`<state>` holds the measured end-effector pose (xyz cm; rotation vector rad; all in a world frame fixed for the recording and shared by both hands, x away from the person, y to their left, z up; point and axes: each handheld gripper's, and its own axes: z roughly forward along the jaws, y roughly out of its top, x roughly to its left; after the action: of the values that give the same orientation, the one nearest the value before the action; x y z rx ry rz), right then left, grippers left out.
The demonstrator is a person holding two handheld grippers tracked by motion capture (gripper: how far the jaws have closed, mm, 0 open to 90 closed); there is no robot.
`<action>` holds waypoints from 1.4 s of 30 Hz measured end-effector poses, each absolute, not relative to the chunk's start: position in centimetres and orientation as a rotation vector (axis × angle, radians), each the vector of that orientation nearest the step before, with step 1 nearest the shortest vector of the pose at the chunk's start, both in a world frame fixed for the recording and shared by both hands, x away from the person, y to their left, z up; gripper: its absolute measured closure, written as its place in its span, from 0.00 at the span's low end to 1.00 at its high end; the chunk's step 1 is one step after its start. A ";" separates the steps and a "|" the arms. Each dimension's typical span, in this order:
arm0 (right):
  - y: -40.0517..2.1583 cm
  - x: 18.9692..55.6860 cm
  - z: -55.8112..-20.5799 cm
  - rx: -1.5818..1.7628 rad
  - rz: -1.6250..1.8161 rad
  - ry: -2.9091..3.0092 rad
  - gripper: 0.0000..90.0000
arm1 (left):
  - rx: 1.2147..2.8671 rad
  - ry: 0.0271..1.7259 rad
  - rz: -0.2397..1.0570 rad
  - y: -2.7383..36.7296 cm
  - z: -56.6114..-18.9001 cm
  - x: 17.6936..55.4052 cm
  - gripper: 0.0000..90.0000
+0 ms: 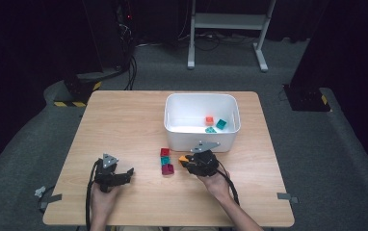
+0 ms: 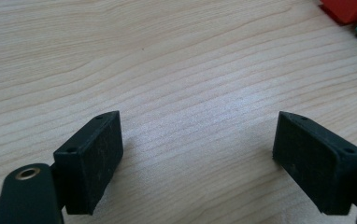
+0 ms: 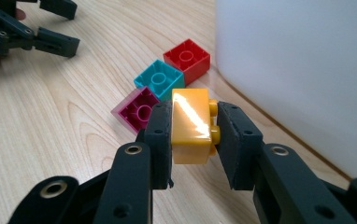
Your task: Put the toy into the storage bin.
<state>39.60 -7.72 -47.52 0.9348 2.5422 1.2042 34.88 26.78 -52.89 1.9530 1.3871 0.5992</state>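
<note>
My right gripper [image 3: 193, 135] is shut on an orange brick [image 3: 191, 125], held just above the table in front of the white bin [image 1: 202, 142]. In the high view that gripper [image 1: 188, 160] sits right of a short row of bricks: red [image 1: 164, 152], teal [image 1: 165, 160], magenta [image 1: 167, 169]. The same red [image 3: 187, 58], teal [image 3: 159, 79] and magenta [image 3: 139, 109] bricks lie just beyond the held brick. My left gripper [image 1: 124, 173] rests on the table at the front left, its jaws wide open over bare wood [image 2: 195, 140].
The white bin [image 3: 298, 70] holds an orange-red brick [image 1: 209, 121] and two teal bricks [image 1: 221, 124] near its right side. The wooden table [image 1: 124, 120] ends close behind the bin. Tape tabs [image 1: 287, 197] mark the front corners.
</note>
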 end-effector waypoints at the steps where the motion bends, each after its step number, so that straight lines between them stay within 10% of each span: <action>1: -7.8 39.5 -47.3 0.935 1.207 2.540 0.75 | 1.953 1.387 0.599 26.8 -52.9 34.9 0.18; 42: -10.5 38.9 -40.3 0.858 1.323 2.479 0.75 | 1.953 1.387 0.599 26.8 -52.9 34.9 0.18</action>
<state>38.90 -10.47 -40.29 0.8580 2.4791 1.3225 34.88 26.78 -52.89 1.9529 1.3870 0.5992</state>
